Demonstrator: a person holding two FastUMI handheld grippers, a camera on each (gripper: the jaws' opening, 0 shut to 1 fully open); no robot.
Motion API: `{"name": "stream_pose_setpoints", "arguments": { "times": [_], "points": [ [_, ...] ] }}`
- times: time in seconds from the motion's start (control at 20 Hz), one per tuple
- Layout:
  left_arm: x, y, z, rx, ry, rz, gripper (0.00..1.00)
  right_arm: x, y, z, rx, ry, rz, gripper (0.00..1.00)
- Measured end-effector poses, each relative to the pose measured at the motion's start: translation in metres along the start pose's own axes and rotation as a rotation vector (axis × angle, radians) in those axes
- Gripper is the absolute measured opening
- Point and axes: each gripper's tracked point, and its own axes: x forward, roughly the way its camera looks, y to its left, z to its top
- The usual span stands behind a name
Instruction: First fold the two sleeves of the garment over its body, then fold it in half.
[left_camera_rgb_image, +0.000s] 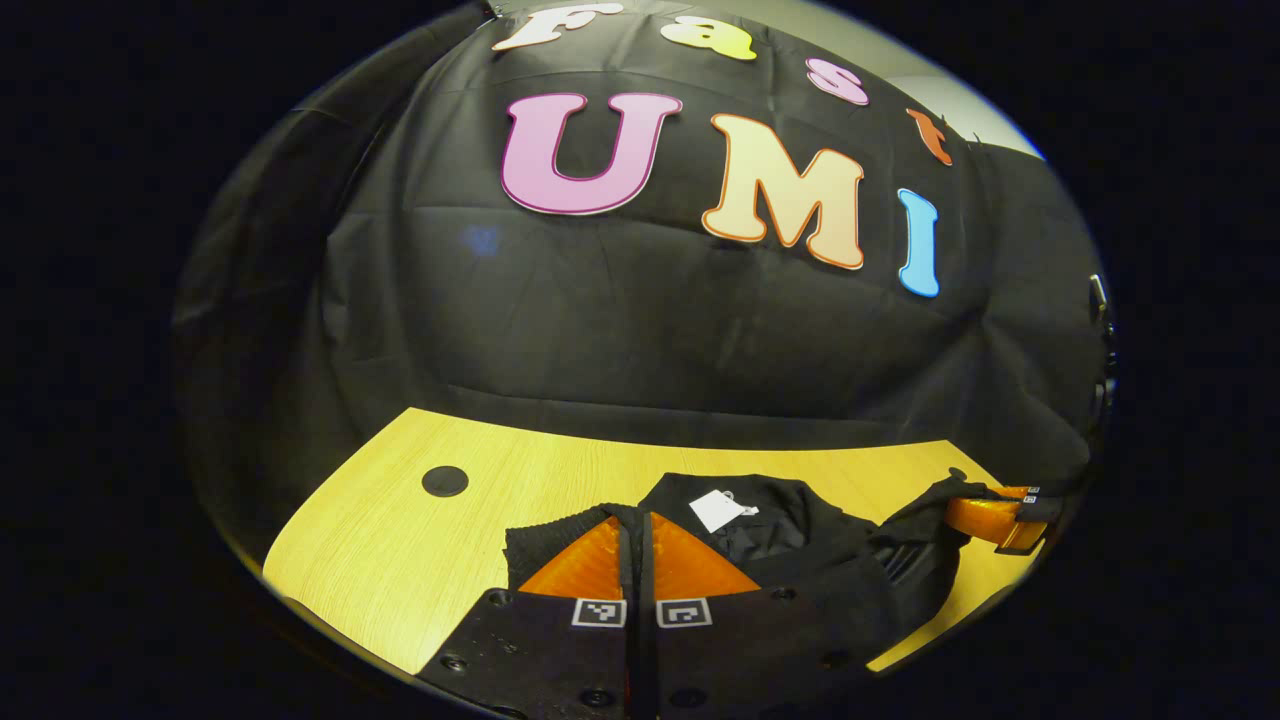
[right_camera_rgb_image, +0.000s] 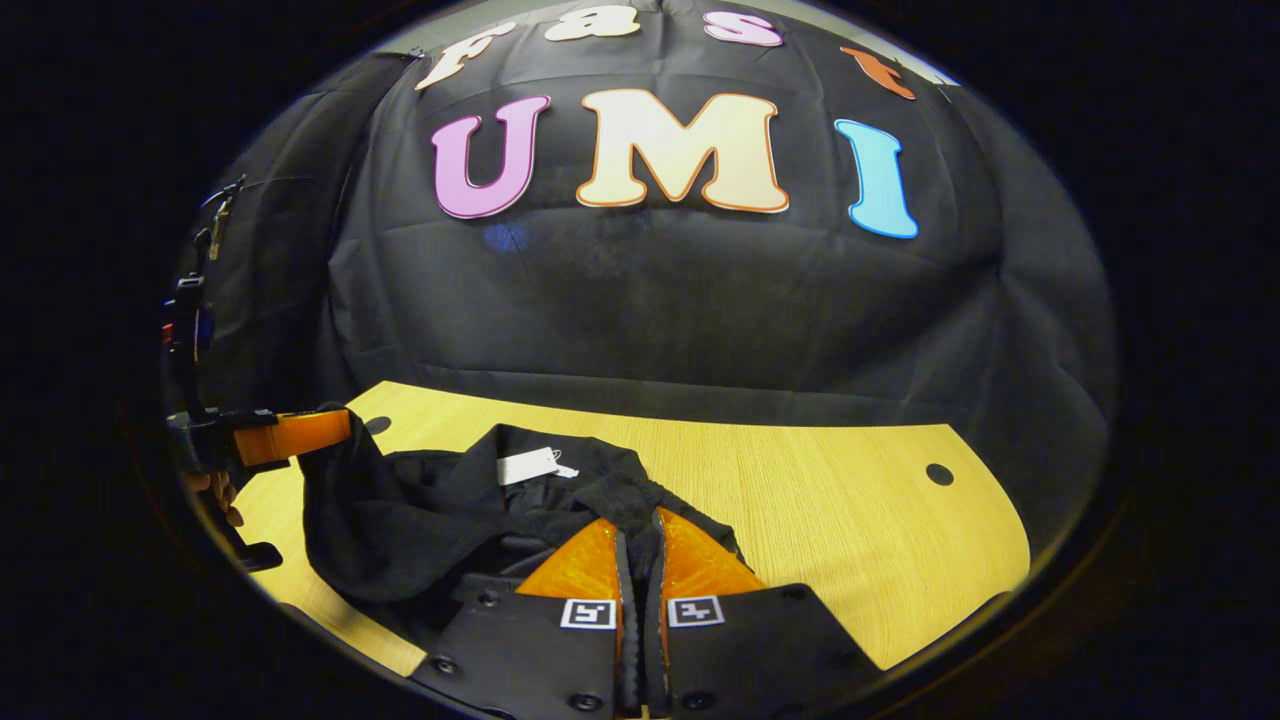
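While both grippers are lifting fabric off the wooden bench (right_camera_rgb_image: 800, 500), the black garment (right_camera_rgb_image: 420, 520) sits bunched toward the near edge, its collar facing the booth wall and a white tag (right_camera_rgb_image: 528, 465) showing at the neck. This looks to me like the fold-in-half stage, or a late sleeve fold; the cloth is too dark and rumpled to say which with confidence.

The left gripper (left_camera_rgb_image: 640, 545), seen along its own fingers, has them drawn tight together with a thin edge of black cloth pinched between them. The right gripper (right_camera_rgb_image: 640, 560) is the same story: fingers together, a ridge of garment caught in the narrow seam. Each one also shows in the other's view, off to the side with cloth draped from it.

To do this step well, I'd say both hands should travel together at the same height, so the lifted edge stays straight and lands square over the body. Keep the pinch firm, since a thin hem like this could slip out. Lay it down gently, and let go only once it rests flat.

As for containers, there's nothing to report: no bin or basket on the bench, just two small dark round holes (left_camera_rgb_image: 445, 481) in the top.
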Motion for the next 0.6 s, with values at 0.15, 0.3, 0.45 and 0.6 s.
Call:
{"name": "stream_pose_setpoints", "arguments": {
  "times": [0.15, 0.3, 0.45, 0.6],
  "points": [
    [0.02, 0.006, -0.015, 0.023, 0.038, 0.006, 0.0, 0.02, -0.005, -0.007, 0.01, 0.029, -0.017, 0.04],
    [0.031, 0.012, -0.028, 0.042, 0.066, 0.012, 0.0, 0.033, -0.004, -0.012, 0.004, 0.045, -0.021, 0.04],
    [0.036, 0.012, -0.025, 0.048, 0.054, 0.012, 0.0, 0.038, -0.006, -0.014, 0.011, 0.059, -0.012, 0.05],
    [0.039, 0.009, -0.023, 0.076, 0.049, 0.014, 0.02, 0.036, -0.012, -0.008, -0.01, 0.053, -0.03, 0.08]
  ]
}}
